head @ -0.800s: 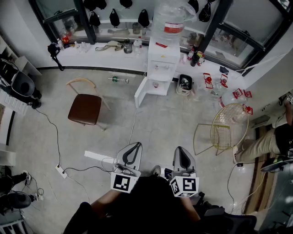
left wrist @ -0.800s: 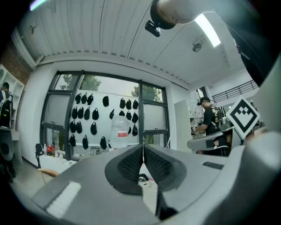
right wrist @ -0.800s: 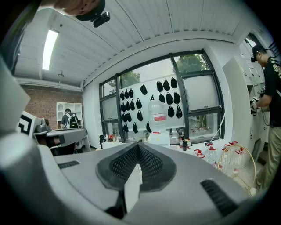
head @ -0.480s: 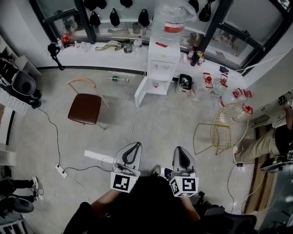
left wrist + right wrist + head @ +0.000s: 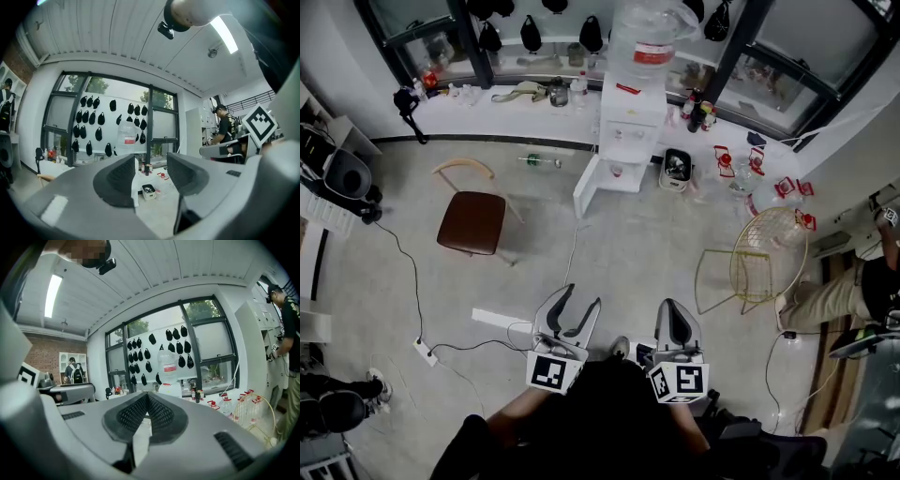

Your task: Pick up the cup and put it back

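Opened since the earlier frame, the left tool [image 5: 581, 298] holds empty jaws level, likely readying for a cup not yet near, while the right tool [image 5: 669, 307] sits clenched on nothing.

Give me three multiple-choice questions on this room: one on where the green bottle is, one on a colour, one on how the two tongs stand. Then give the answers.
1. Where does the green bottle lie?
A. on the floor, left of the water dispenser
B. on a table
C. in a person's hand

2. What colour is the seat of the wooden chair?
A. blue
B. brown
C. white

3. How do the tongs stand?
A. both shut
B. left tongs open and empty, right tongs shut
C. left shut on a cup

Answers:
1 A: the head view shows it lying on its side on bare floor.
2 B: the seat is dark brown inside a pale wooden frame.
3 B: the left gripper view shows a clear gap with nothing in it, and the right gripper view shows the pads meeting.
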Tool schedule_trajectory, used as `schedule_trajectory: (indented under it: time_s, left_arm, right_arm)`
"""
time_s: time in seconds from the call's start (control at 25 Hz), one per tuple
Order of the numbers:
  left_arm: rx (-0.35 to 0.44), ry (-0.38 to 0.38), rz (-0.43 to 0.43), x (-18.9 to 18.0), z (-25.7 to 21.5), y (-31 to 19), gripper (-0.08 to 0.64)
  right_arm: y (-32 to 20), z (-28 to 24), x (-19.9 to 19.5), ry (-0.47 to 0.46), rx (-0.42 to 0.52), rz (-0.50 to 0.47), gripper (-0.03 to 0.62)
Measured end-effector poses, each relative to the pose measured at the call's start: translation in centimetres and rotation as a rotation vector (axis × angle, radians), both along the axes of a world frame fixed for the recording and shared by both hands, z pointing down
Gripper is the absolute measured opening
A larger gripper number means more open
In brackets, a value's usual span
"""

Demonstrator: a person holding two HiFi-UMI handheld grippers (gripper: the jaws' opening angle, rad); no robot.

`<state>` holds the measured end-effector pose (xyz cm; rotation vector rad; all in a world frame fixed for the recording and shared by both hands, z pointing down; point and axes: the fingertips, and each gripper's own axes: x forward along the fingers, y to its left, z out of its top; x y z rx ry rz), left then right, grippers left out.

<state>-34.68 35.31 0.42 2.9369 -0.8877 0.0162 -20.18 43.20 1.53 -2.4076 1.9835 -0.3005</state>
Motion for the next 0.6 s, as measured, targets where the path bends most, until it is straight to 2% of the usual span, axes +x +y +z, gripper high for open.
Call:
schedule_trajectory:
  time_s: [0.6]
  left_arm:
    - [-0.020, -0.003, 0.024, -3.0, 0.8, -2.0, 0.196]
  right_arm:
    - [-1.8, -0.3, -2.6, 0.025, 0.005, 0.028, -0.006]
